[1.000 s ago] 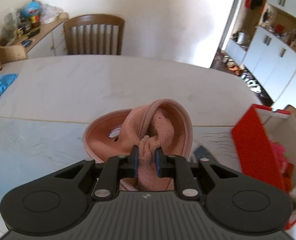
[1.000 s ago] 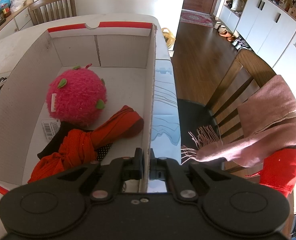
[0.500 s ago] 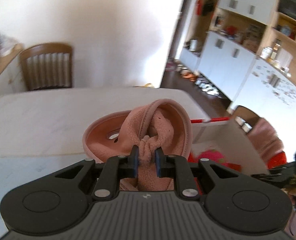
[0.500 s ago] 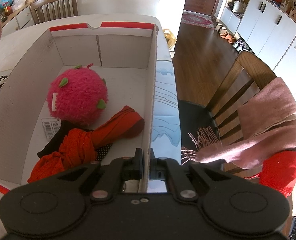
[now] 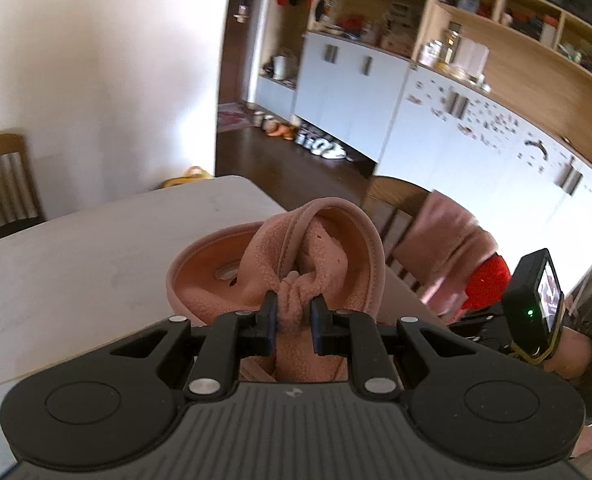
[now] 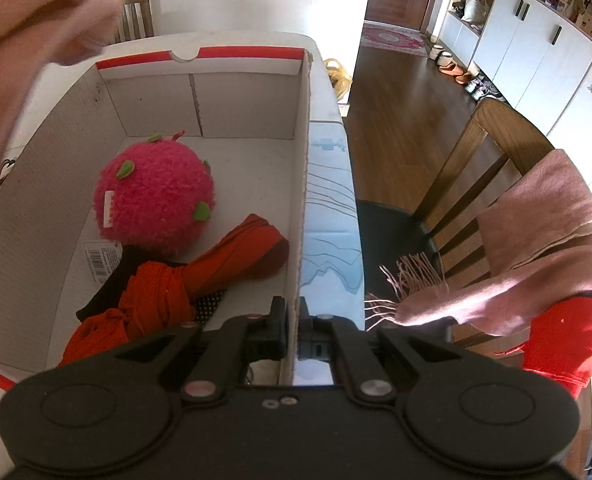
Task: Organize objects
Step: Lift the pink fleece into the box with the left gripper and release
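Swung rightward since a second ago, the left tongs (image 5: 292, 322) stay clenched on the pink fleece slipper (image 5: 296, 256), held in the air above the bench (image 5: 96, 248) beside the cardboard box (image 6: 301, 184). Right tongs (image 6: 292, 330) pinch the box's wall, steadying it. Carrying is the step in hand; next, the slipper likely needs lowering beside the pink plush ball (image 6: 156, 196) before release.

Both tools look alike. The left gripper (image 5: 292, 322) has a matte black body with fine lengthwise ribs on top, 2 shallow round discs at its outer corners, triangular cut-outs in the linkage arms, 4 silver pivot pins and a small pale logo at the centre. Its 2 fingers (image 5: 266, 320) are flat black slabs. The right gripper (image 6: 292, 330) is the same black build with smooth top, 2 discs, silver pins and 2 small centre screws.
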`<state>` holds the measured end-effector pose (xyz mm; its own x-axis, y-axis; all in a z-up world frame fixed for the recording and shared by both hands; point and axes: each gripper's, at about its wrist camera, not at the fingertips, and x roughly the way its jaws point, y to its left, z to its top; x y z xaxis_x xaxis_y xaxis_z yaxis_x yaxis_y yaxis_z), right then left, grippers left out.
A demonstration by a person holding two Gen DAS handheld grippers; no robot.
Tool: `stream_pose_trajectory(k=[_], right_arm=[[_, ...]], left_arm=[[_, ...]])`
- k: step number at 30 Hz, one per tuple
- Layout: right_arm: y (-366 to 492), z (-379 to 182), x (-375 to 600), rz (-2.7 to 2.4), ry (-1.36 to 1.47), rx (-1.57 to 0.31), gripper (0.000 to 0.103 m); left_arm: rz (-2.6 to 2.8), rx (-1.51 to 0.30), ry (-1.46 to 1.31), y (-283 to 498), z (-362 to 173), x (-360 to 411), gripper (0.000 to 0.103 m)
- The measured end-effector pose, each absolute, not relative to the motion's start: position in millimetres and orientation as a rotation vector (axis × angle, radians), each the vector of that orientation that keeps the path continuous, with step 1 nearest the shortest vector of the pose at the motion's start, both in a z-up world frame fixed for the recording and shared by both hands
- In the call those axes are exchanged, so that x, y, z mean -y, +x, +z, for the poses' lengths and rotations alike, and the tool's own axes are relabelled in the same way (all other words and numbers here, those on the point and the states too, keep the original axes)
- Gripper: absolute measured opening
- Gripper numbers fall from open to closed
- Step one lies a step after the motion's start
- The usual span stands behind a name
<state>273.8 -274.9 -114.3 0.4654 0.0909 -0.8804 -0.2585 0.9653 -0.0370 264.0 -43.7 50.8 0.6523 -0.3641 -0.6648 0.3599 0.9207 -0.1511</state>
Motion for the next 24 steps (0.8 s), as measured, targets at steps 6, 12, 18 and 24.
stream_pose_trajectory(k=[6,12,18,24], right_arm=[[274,-115,275,0.218,-0.169,-1.067,0.003],[274,-115,274,0.218,-0.17,-1.067,0.003],[273,-114,271,0.228,-0.176,-1.068,0.003],[273,-114,273,0.23,-0.169,-1.07,0.003]], left_arm=[[-0.493,-0.78,0.063,279,40,85,0.015],[-0.535,-0.816,0.135,289,20,117,0.015],[-0.521,-0.855,0.204,305,-3,141,0.015],[-0.506,-0.899,0.242,321,-16,148,0.015]])
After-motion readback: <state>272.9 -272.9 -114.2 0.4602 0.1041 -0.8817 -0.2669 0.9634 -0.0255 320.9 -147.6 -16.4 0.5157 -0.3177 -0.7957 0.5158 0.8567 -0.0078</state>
